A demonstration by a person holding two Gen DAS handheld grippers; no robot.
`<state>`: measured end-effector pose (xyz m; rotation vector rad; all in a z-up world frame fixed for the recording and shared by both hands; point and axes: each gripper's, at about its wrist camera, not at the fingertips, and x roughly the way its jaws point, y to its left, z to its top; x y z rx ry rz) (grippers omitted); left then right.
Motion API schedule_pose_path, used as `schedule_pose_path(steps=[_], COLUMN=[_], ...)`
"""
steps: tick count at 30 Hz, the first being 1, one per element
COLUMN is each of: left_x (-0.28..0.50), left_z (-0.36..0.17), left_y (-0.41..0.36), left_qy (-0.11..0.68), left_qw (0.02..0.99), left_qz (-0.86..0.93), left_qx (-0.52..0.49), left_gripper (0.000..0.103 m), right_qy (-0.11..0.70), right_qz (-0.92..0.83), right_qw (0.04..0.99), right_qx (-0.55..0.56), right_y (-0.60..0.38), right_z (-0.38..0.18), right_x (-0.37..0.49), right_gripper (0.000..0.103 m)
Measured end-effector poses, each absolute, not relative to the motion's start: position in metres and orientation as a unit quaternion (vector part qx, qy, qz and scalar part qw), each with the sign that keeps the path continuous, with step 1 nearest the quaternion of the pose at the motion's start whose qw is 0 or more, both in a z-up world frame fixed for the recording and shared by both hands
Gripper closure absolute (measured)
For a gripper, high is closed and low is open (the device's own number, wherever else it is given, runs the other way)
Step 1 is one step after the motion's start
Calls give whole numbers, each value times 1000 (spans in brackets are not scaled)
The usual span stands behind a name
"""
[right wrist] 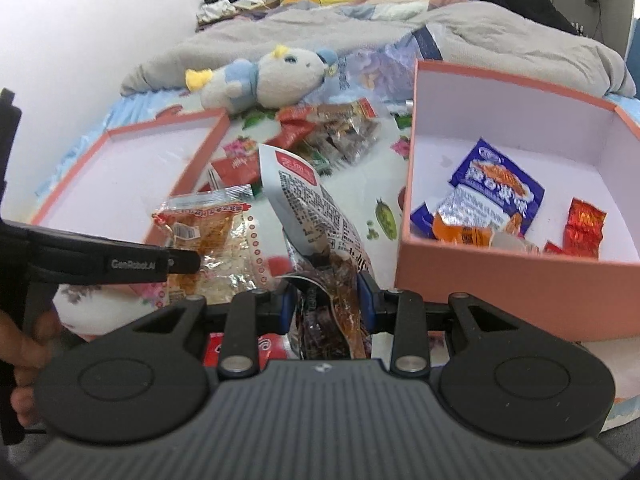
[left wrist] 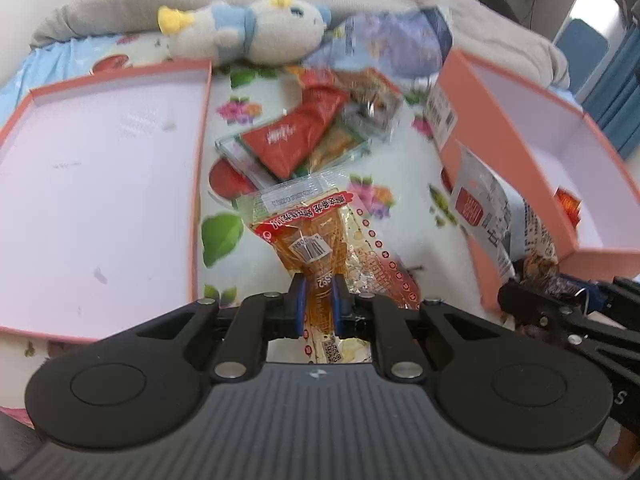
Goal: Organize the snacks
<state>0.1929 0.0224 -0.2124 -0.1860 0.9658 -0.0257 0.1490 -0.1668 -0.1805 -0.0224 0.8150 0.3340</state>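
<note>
My left gripper point(left wrist: 319, 300) is shut on a clear orange snack packet point(left wrist: 308, 232) and holds it above the flowered bedsheet; the packet shows in the right wrist view point(right wrist: 204, 232) too. My right gripper point(right wrist: 328, 300) is shut on a white-and-brown snack packet point(right wrist: 308, 200), also seen in the left wrist view point(left wrist: 480, 208). The pink box point(right wrist: 472, 264) at the right holds a blue packet point(right wrist: 496, 188) and a red packet point(right wrist: 584, 224). A pile of loose snacks point(left wrist: 320, 132) lies on the sheet beyond the left gripper.
The pink box lid point(left wrist: 96, 184) lies open side up at the left. A plush toy point(left wrist: 244, 28) lies behind the snacks, with a grey blanket point(right wrist: 360, 28) beyond. A plastic bag point(left wrist: 392, 40) sits next to the toy.
</note>
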Motion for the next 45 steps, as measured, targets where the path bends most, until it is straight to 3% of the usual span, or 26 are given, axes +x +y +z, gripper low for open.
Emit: schedule_pose_path(steps=[25, 45], left_x=[208, 258], left_z=[-83, -27], left_y=[29, -76], left_qy=[360, 320], left_qw=[926, 935], left_qz=[-33, -120], left_qx=[-106, -90], left_gripper=[88, 88], right_qy=[280, 227], right_qz=[166, 97], right_qw=[945, 969], right_qx=[21, 24], right_y=[-201, -279], right_z=[-76, -27], right_x=[172, 195], right_gripper=[68, 68])
